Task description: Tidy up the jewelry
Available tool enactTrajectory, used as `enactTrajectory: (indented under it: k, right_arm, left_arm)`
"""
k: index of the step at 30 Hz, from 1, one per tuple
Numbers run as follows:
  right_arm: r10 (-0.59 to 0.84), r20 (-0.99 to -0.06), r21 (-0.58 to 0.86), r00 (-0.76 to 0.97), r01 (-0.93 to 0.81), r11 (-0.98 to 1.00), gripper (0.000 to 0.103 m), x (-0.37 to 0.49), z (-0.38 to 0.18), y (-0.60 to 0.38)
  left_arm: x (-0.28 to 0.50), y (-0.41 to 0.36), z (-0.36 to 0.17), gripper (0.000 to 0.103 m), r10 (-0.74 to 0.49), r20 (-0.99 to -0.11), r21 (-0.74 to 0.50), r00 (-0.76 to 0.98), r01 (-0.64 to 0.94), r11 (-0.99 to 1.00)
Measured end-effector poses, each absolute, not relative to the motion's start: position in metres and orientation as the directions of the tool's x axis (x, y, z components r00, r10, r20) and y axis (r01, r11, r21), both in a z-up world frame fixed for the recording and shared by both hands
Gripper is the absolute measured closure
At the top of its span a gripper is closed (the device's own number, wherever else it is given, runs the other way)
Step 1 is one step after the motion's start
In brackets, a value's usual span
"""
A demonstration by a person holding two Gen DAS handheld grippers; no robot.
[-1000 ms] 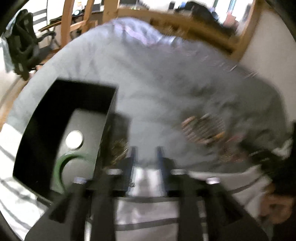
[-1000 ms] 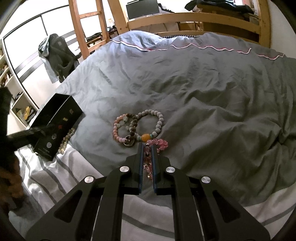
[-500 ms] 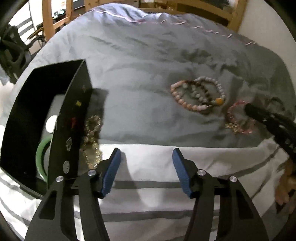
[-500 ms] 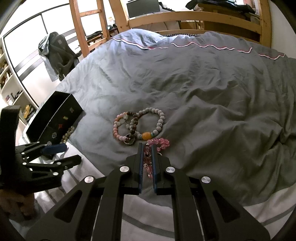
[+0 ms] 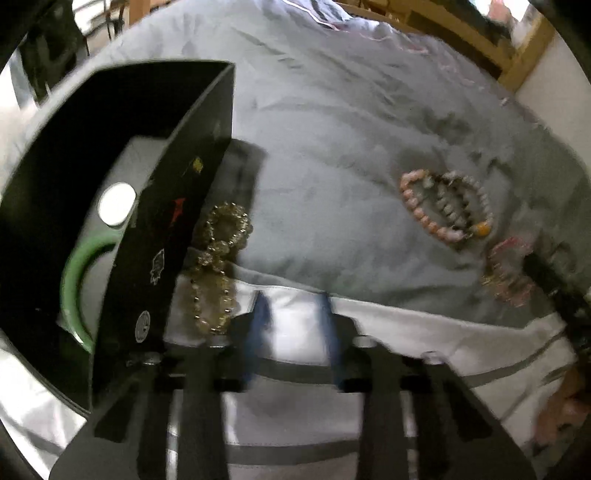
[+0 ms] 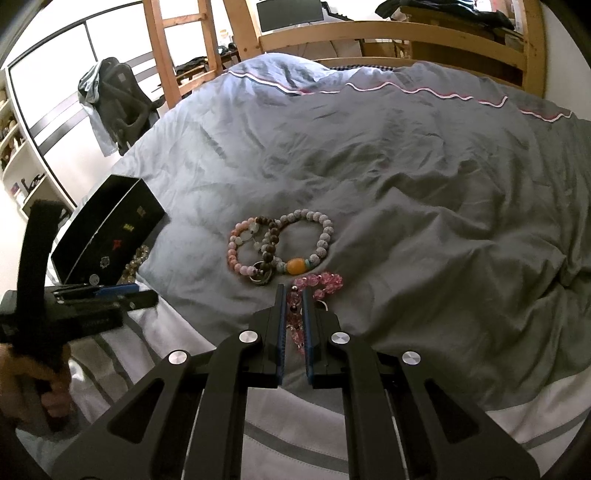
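Observation:
A black open box [image 5: 173, 206] stands on the bed at the left, with a green bangle [image 5: 72, 280] and a white disc [image 5: 116, 203] inside; it also shows in the right wrist view [image 6: 110, 236]. A clear yellowish bead bracelet [image 5: 218, 269] lies against the box's outer wall. My left gripper [image 5: 293, 306] is open and empty just right of that bracelet. A heap of beaded bracelets [image 6: 280, 243] lies mid-bed. My right gripper [image 6: 293, 295] is shut on a pink bead bracelet [image 6: 317, 284], which rests on the duvet.
A grey duvet [image 6: 406, 177] covers the bed, with a white striped sheet [image 5: 295, 435] at the near edge. A wooden bed frame [image 6: 406, 33] and ladder stand behind. A chair with clothes [image 6: 110, 110] is at the far left.
My left gripper has moved toward the box and the clear bracelet, and its jaws have narrowed. My right gripper has stayed in place on the pink bracelet.

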State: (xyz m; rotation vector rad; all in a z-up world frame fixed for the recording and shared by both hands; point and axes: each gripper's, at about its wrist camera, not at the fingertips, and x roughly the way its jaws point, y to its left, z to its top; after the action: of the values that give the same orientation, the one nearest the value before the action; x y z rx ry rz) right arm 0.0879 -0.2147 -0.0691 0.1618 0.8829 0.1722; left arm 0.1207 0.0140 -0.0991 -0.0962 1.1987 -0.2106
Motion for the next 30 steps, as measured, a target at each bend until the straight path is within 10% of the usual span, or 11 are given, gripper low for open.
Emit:
enactTrajectory:
  k: [6, 12, 20, 30]
  right_arm:
    - [0.217, -0.75, 0.213, 0.624, -0.082, 0.974, 0.094, 0.088, -0.068, -0.214]
    - [0.219, -0.748, 0.217, 0.626, -0.081, 0.973, 0.094, 0.088, -0.068, -0.215]
    - [0.218, -0.75, 0.212, 0.624, -0.086, 0.974, 0.094, 0.087, -0.067, -0.214]
    - [0.227, -0.747, 0.221, 0.624, -0.088, 0.971, 0.094, 0.087, -0.069, -0.212]
  left_arm:
    - [0.123, 0.036, -0.094, 0.102, -0.367, -0.866, -0.366, 0.339, 0.07, 0.928]
    - [0.119, 0.027, -0.078, 0.102, -0.193, -0.874, -0.175, 0.446, 0.081, 0.981]
    - [0.12, -0.012, -0.103, 0.07, 0.131, -0.881, 0.202, 0.455, 0.111, 0.973]
    - [0.112, -0.012, -0.103, 0.037, 0.276, -0.815, 0.327, 0.509, 0.013, 0.945]
